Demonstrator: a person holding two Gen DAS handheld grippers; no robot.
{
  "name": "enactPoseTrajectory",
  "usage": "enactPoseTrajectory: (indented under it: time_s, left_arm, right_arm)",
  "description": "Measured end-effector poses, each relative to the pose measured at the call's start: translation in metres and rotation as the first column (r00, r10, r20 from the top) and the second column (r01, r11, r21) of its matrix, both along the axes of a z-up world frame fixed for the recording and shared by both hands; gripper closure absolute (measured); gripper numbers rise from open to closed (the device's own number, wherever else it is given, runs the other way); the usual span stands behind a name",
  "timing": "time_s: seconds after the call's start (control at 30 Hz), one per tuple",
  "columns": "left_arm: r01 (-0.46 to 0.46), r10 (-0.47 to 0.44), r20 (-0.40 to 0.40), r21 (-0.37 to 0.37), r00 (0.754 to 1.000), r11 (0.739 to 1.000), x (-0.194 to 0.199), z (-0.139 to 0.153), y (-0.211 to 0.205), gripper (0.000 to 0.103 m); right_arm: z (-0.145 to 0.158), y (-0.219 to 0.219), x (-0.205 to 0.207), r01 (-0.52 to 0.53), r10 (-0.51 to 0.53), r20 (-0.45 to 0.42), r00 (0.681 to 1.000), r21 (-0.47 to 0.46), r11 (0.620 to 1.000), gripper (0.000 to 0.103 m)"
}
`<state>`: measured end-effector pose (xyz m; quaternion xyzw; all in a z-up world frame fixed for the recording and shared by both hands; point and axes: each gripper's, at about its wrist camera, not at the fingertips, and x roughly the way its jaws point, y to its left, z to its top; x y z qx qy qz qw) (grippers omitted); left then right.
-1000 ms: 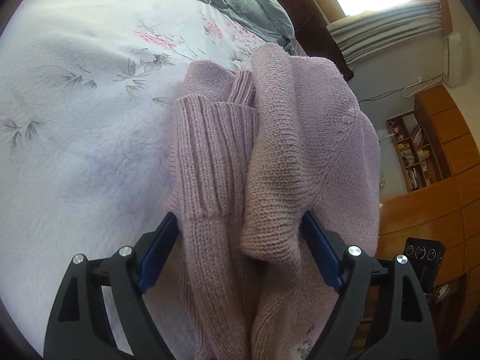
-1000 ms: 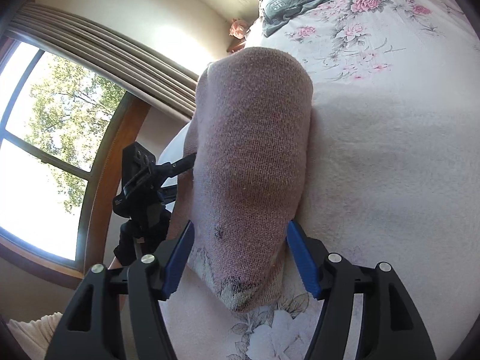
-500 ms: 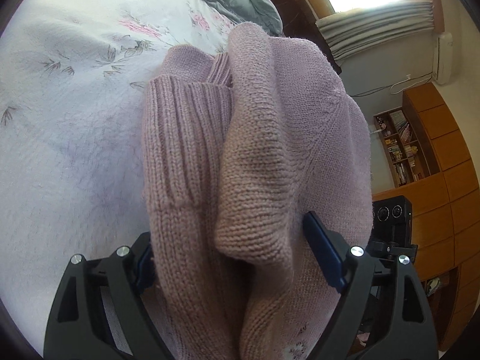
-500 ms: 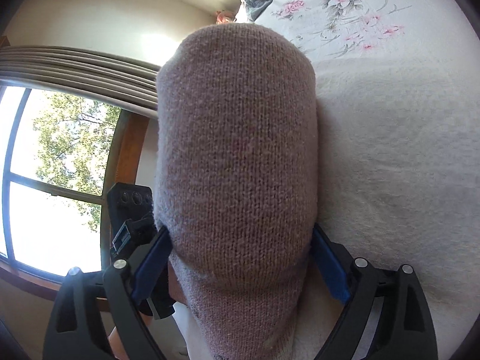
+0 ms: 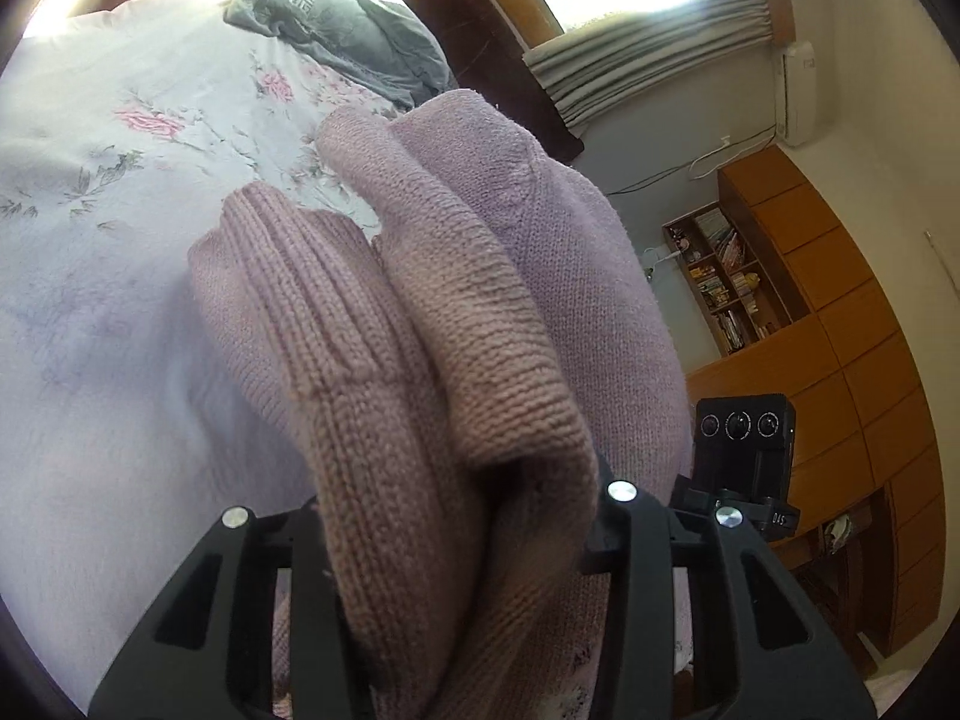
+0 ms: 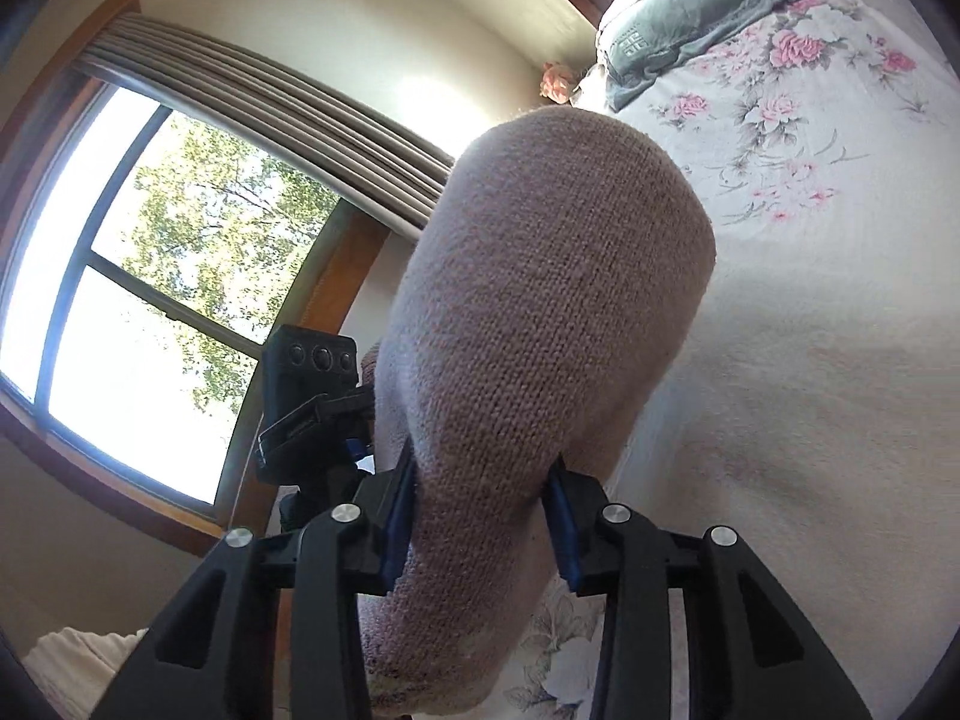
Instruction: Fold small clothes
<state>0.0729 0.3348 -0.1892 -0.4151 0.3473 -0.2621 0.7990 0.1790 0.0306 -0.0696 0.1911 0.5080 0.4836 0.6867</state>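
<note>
Both claws clamped on fabric: left claw pinches a thick bunch of the pink knit sweater, ribbed cuff/hem layer on one side, plain knit on the other; right claw pinches another folded edge of the same sweater. Garment is lifted, hanging over the bed w/ floral sheet, not lying flat. Grey pillow at far end, well apart. Right claw's housing shows just beside the fabric in left view, so the 2 grips are close together.

Step, my read: mid-fold, carrying the doubled edge over. Next: lower onto bed, keep both edges level, lay layers aligned, then release. Risk: bunched layers land crooked.
</note>
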Motion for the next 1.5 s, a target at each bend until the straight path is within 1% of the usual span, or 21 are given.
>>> enactPoseTrajectory:
  time_s: [0.13, 0.23, 0.33, 0.47, 0.53, 0.6, 0.7, 0.77, 0.8, 0.83, 0.87, 0.9, 0.93, 1.07, 1.2, 1.23, 1.3, 1.33, 1.4, 1.43, 1.5]
  left_arm:
    - [0.052, -0.051, 0.037, -0.024, 0.998, 0.998, -0.003, 0.018, -0.055, 0.064]
    - [0.081, -0.080, 0.042, -0.022, 0.996, 0.996, -0.003, 0.018, -0.095, 0.064]
    - [0.110, -0.110, -0.006, -0.008, 0.994, 0.994, 0.003, 0.000, -0.127, 0.064]
    - [0.125, -0.119, -0.094, 0.057, 0.988, 0.991, 0.008, -0.046, -0.148, 0.063]
    - [0.116, -0.114, -0.111, 0.008, 0.987, 0.993, 0.006, -0.067, -0.143, 0.060]
    - [0.097, -0.100, -0.118, -0.030, 0.988, 0.995, 0.001, -0.077, -0.137, 0.059]
    - [0.082, -0.079, -0.134, 0.014, 0.988, 0.997, -0.010, -0.076, -0.132, 0.054]
    - [0.064, -0.060, -0.151, 0.025, 0.987, 0.998, -0.015, -0.068, -0.126, 0.054]
    - [0.056, -0.050, -0.152, 0.038, 0.987, 0.998, -0.020, -0.062, -0.121, 0.055]
    - [0.052, -0.042, -0.151, 0.059, 0.988, 0.997, -0.026, -0.056, -0.118, 0.055]
    - [0.050, -0.037, -0.148, 0.081, 0.988, 0.995, -0.033, -0.051, -0.114, 0.054]
    - [0.045, -0.031, -0.138, 0.099, 0.990, 0.994, -0.040, -0.045, -0.112, 0.049]
    - [0.039, -0.024, -0.129, 0.115, 0.991, 0.993, -0.047, -0.040, -0.111, 0.043]
    - [0.053, -0.035, -0.143, 0.129, 0.989, 0.990, -0.074, -0.039, -0.113, 0.041]
    - [0.070, -0.038, -0.163, 0.199, 0.986, 0.977, -0.087, -0.047, -0.125, 0.036]
    - [0.077, -0.039, -0.178, 0.212, 0.983, 0.974, -0.089, -0.051, -0.129, 0.035]
    - [0.089, -0.033, -0.221, 0.248, 0.975, 0.965, -0.087, -0.061, -0.134, 0.036]
    - [0.094, -0.031, -0.235, 0.260, 0.971, 0.961, -0.085, -0.065, -0.135, 0.037]
    - [0.091, -0.024, -0.241, 0.270, 0.970, 0.959, -0.082, -0.065, -0.134, 0.040]
    - [0.092, -0.025, -0.240, 0.271, 0.970, 0.958, -0.081, -0.065, -0.133, 0.040]
    - [0.096, -0.024, -0.243, 0.286, 0.970, 0.953, -0.080, -0.066, -0.131, 0.042]
  right_arm:
    - [0.025, -0.056, -0.013, 0.018, -0.017, 0.052, 0.999, -0.016, 1.000, 0.065]
    - [0.025, -0.098, -0.019, 0.053, -0.050, 0.064, 0.997, -0.046, 0.998, 0.065]
    - [0.002, -0.136, -0.019, 0.103, -0.101, 0.023, 0.995, -0.075, 0.992, 0.065]
    - [-0.050, -0.166, -0.019, 0.153, -0.164, -0.068, 0.984, -0.137, 0.979, 0.067]
    - [-0.070, -0.176, -0.020, 0.171, -0.181, -0.119, 0.976, -0.084, 0.982, 0.067]
    - [-0.081, -0.179, -0.023, 0.184, -0.188, -0.141, 0.972, -0.045, 0.982, 0.066]
    - [-0.081, -0.171, -0.026, 0.182, -0.187, -0.121, 0.975, -0.050, 0.982, 0.060]
    - [-0.073, -0.168, -0.028, 0.194, -0.203, -0.104, 0.974, -0.087, 0.977, 0.051]
    - [-0.068, -0.168, -0.031, 0.200, -0.210, -0.094, 0.973, -0.098, 0.975, 0.051]
    - [-0.061, -0.169, -0.037, 0.205, -0.213, -0.084, 0.974, -0.095, 0.974, 0.049]
    - [-0.056, -0.170, -0.041, 0.211, -0.217, -0.073, 0.973, -0.090, 0.973, 0.043]
    - [-0.051, -0.171, -0.046, 0.214, -0.220, -0.063, 0.974, -0.084, 0.973, 0.041]
    - [-0.047, -0.172, -0.054, 0.211, -0.216, -0.059, 0.975, -0.078, 0.974, 0.039]
    - [-0.050, -0.173, -0.079, 0.204, -0.212, -0.079, 0.974, -0.095, 0.974, 0.039]
    - [-0.069, -0.169, -0.090, 0.211, -0.223, -0.131, 0.966, -0.104, 0.972, 0.039]
    - [-0.075, -0.166, -0.091, 0.213, -0.228, -0.150, 0.962, -0.108, 0.971, 0.040]
    - [-0.082, -0.160, -0.093, 0.213, -0.230, -0.165, 0.959, -0.115, 0.970, 0.047]
    - [-0.081, -0.154, -0.089, 0.210, -0.226, -0.168, 0.960, -0.108, 0.972, 0.055]
    - [-0.072, -0.150, -0.092, 0.209, -0.223, -0.134, 0.966, -0.111, 0.972, 0.063]
    - [-0.067, -0.146, -0.093, 0.207, -0.222, -0.104, 0.970, -0.139, 0.969, 0.066]
    - [-0.064, -0.141, -0.096, 0.209, -0.226, -0.075, 0.971, -0.187, 0.960, 0.068]
